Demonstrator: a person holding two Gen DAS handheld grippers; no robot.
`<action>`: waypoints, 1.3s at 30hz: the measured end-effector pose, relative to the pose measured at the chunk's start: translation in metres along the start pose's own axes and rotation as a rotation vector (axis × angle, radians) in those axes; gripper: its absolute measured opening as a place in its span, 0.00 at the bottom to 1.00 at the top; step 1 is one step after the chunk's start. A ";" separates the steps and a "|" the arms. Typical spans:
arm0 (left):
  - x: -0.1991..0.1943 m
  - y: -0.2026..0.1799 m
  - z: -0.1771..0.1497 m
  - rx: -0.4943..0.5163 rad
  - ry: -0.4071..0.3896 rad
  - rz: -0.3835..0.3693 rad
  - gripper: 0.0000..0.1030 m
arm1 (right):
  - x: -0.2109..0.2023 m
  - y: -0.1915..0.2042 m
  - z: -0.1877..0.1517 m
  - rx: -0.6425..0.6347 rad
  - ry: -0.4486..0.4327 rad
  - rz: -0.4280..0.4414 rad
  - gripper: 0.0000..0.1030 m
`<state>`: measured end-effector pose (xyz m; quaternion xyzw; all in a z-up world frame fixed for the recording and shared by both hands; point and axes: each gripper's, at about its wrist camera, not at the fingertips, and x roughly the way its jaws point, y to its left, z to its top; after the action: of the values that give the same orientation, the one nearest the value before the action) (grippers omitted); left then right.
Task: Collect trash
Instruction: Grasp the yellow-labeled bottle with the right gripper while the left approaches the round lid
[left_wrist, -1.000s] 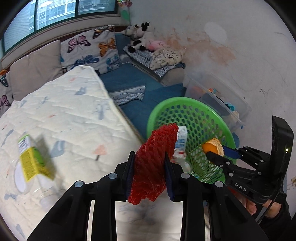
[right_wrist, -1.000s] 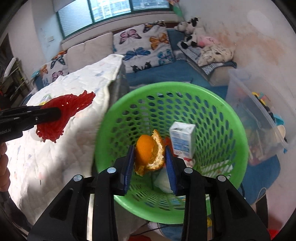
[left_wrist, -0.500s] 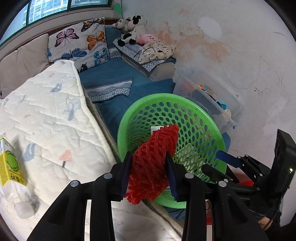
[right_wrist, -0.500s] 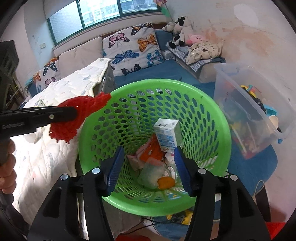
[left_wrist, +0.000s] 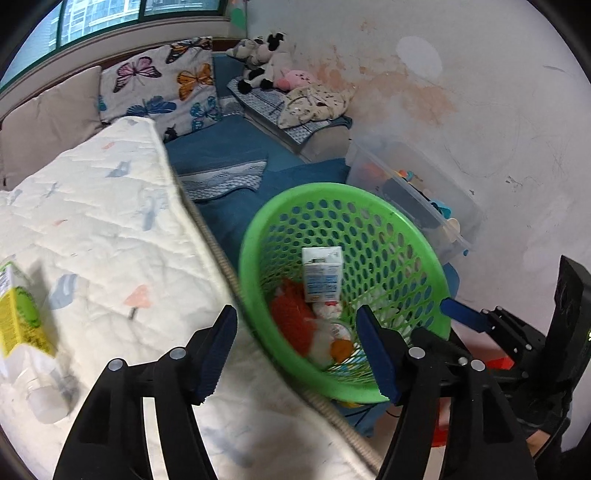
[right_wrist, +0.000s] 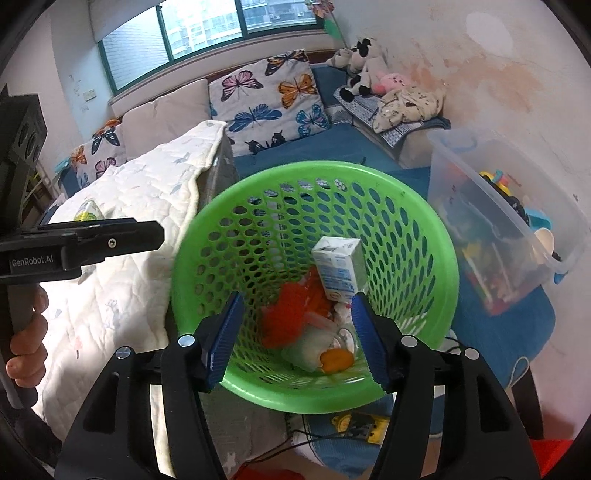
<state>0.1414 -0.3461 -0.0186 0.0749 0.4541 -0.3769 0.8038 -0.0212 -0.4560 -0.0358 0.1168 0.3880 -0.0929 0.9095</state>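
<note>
I see the room in soft daylight from the window (right_wrist: 221, 33) at the back, which is washed out to near white. My fisheye lenses bend walls and bed (left_wrist: 92, 229) edges into curves and leave black corners. The bottle (left_wrist: 26, 332) at the left edge of my left view is smeared by blur, with a soft shadow beside it. The basket (right_wrist: 369, 177) rim looks fairly sharp, its red contents blurred. Colours stay even, no harsh glare
</note>
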 end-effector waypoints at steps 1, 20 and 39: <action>-0.004 0.004 -0.002 -0.002 -0.001 0.009 0.63 | -0.001 0.002 0.000 -0.003 -0.002 0.004 0.61; -0.095 0.144 -0.053 -0.170 -0.088 0.277 0.69 | 0.012 0.096 0.024 -0.125 0.011 0.150 0.66; -0.148 0.253 -0.106 -0.330 -0.089 0.416 0.69 | 0.058 0.243 0.065 -0.290 0.078 0.340 0.66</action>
<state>0.1952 -0.0393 -0.0198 0.0180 0.4485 -0.1274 0.8845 0.1260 -0.2464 -0.0006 0.0519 0.4067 0.1232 0.9037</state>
